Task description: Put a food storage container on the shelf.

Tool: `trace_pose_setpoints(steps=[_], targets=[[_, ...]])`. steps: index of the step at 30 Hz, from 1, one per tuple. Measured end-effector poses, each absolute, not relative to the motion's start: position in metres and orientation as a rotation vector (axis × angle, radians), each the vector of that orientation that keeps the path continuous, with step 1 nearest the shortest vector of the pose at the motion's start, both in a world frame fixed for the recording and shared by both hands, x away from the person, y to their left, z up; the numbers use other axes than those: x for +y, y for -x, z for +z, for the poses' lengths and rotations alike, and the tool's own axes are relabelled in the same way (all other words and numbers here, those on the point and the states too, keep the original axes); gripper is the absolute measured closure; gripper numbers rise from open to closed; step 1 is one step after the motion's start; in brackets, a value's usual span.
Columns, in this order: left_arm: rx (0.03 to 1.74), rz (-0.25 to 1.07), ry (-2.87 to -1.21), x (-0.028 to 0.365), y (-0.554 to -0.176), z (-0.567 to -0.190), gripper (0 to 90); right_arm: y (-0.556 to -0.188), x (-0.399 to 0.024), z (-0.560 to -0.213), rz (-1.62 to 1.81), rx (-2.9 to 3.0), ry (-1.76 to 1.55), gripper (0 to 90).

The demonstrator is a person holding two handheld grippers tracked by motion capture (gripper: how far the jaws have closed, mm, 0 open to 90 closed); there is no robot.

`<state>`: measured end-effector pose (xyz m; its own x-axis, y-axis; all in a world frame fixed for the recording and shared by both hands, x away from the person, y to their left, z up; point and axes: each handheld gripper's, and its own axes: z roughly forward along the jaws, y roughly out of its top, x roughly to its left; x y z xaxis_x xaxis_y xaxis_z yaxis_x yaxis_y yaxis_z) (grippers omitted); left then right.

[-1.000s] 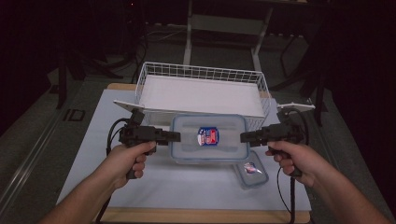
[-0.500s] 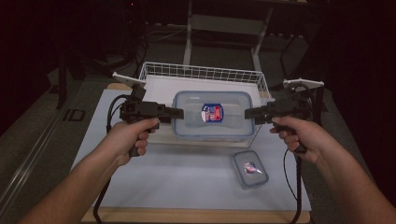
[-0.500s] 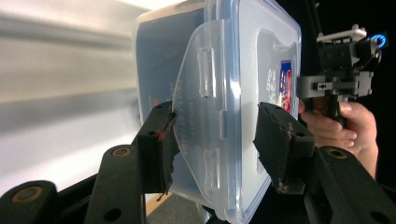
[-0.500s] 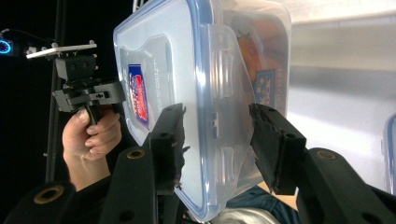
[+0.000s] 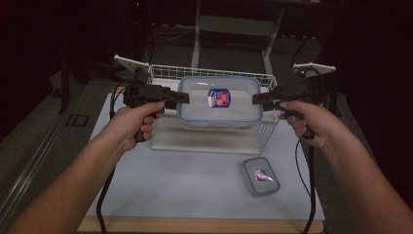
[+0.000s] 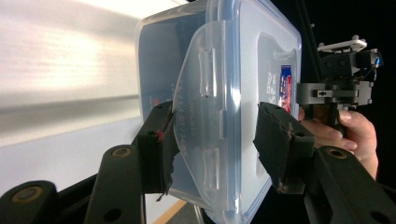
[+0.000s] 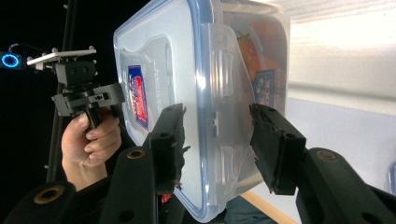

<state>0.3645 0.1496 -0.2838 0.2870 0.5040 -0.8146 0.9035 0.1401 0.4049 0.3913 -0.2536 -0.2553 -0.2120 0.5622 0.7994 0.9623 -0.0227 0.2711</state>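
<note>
My left hand-held gripper (image 5: 179, 98) and right hand-held gripper (image 5: 259, 98) each straddle an end latch flap of the big box (image 5: 219, 100), jaws spread around it; can't tell if the pads actually bite. Box: clear plastic, rounded rectangle, blue-tinted snap lid, red-and-blue label on top, held level in the air over the wire basket (image 5: 263, 130). Basket is white wire grid, open top. Small box (image 5: 261, 176), same clear plastic and label, lies flat on the tabletop (image 5: 185, 180) near my right forearm. Tabletop is matte white with a wood front edge. Room beyond is dark; grey metal frame legs at the back.
</note>
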Motion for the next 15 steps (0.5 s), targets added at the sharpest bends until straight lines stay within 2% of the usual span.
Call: trace_pose_setpoints(steps=[15], targets=[[1.407,-0.476,-1.474,0.160,-0.405,-0.295,49.7,-0.429,-0.238,-0.264,-1.136,-1.774,1.662,53.9]])
